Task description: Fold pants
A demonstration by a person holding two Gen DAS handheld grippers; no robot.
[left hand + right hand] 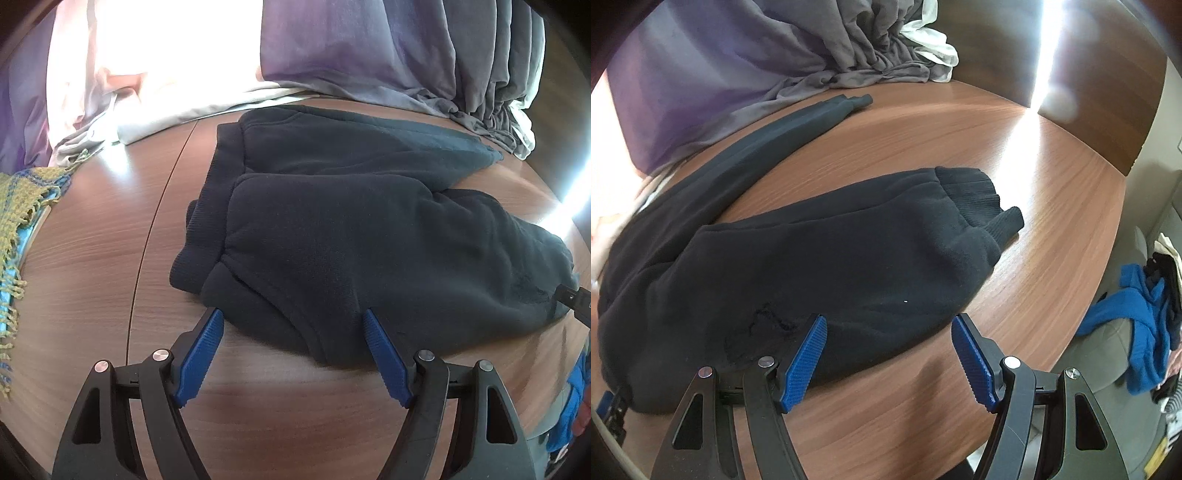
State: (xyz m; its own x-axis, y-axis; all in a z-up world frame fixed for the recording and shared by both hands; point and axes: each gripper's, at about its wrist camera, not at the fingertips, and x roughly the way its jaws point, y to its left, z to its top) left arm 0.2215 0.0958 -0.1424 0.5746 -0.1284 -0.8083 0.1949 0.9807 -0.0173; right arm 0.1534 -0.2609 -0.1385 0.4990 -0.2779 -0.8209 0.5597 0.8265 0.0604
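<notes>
The left gripper [293, 319] sits low at the near edge of the table [92, 258], its blue pads [199, 358] spread wide and holding nothing. Its left fingertip is at the near corner of the pants [351, 240]; the right fingertip lies against the dark fabric a little further along the same near edge. Whether either pad presses the cloth cannot be told. The pants lie folded over on the wood straight ahead of this gripper, ribbed bands stacked at the left end and a second layer showing behind, towards the grey curtain [424, 55]. A white cloth [177, 114] lies on the table behind and left of the pants, and a yellow fringed scarf [22, 206] hangs at the table's left edge.

The right gripper [890, 321] is likewise spread, with nothing between its pads [805, 362]. Its left finger overlaps the near hem of the pants [812, 266]; its right finger is over bare table [1015, 166], just beside the hem. From here the pants stretch away and to the right, ending in ribbed cuffs [982, 199], one sticking out past the other. A long narrow dark strip of the garment curves along the far side, apart from the main bulk, its end near the curtain [849, 48]. A blue garment [1137, 325] lies off the table at the right.
</notes>
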